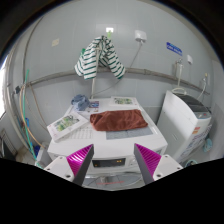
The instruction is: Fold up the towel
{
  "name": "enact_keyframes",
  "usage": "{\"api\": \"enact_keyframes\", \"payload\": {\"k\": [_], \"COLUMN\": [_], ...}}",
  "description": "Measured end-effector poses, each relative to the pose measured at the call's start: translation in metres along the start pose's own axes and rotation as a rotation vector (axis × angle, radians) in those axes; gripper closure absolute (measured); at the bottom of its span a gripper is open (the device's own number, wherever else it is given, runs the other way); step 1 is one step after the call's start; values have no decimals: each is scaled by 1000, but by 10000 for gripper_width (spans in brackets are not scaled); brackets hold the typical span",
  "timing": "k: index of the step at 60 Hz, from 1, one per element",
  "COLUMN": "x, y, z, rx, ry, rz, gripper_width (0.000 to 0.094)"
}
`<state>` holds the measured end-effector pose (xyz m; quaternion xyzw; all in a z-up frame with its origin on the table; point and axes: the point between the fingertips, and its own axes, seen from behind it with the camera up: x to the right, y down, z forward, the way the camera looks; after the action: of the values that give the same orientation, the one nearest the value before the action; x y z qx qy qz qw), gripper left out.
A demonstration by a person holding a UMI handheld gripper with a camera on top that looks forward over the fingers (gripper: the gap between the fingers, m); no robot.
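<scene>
Nearest the camera, the gripper (113, 162) holds its two fingers spread wide apart with nothing between them, each magenta pad (80, 157) facing inward across the open gap. Just ahead of the fingers stands a white table (120, 146), whose front edge lies between the fingertips. On the table, at its middle and directly ahead of the gap, lies the towel (121, 120), a reddish-brown cloth spread flat and somewhat rumpled, apart from both fingers. To the towel's left rests a flat printed sheet (66, 124) with a green picture, near the table's left side. Behind the towel, toward the table's far edge, lie a second printed sheet (123, 101) and a small pile of bluish items (80, 102); what they are cannot be told. To the right of the table stands a white bin-like unit (187, 118). Farthest back, above the table, a green-and-white striped garment (101, 57) hangs against the pale wall (60, 40).
</scene>
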<state>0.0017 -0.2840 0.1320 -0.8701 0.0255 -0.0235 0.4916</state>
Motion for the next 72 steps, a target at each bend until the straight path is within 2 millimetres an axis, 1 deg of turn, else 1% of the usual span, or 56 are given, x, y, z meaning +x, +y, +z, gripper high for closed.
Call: {"api": "enact_keyframes", "payload": {"k": [4, 9, 10, 11, 17, 22, 26, 31, 34, 37, 40, 43, 44, 45, 46, 47, 49, 51, 53, 61, 64, 66, 72], "x": [-13, -34, -32, -41, -70, -92, -105, -110, -105, -98, -94, -92, -91, -90, -95, -93, -86, -81, -69, -72, -77, -76, -48], "y": [-2, -9, -10, -12, -26, -34, -41, -42, -40, -36, -30, -20, -14, -9, -13, -13, -15, -14, -16, -18, -23, -34, -78], "z": [9, 31, 34, 42, 85, 129, 167, 216, 242, 264, 279, 288, 291, 292, 292, 294, 297, 298, 301, 304, 301, 297, 280], "rx": [-1, -1, 1, 4, 19, 15, 10, -18, -43, -66, -91, -123, -137, -153, -130, -125, -114, -108, -99, -74, -64, -44, 19], "ry": [-22, -46, -55, -59, -110, -159, -189, -210, -200, -183, -181, -196, -199, -206, -229, -231, -213, -197, -152, -151, -185, -202, -202], "rz": [-18, -50, -60, -71, -129, -151, -170, -219, -253, -279, -291, -292, -293, -297, -278, -260, -248, -260, -295, -330, -287, -246, -181], "gripper_width": [88, 88, 87, 87, 86, 87, 88, 90, 92, 97, 112, 156, 147, 197, 286, 375, 477, 672, 867, 904, 920, 921, 922]}}
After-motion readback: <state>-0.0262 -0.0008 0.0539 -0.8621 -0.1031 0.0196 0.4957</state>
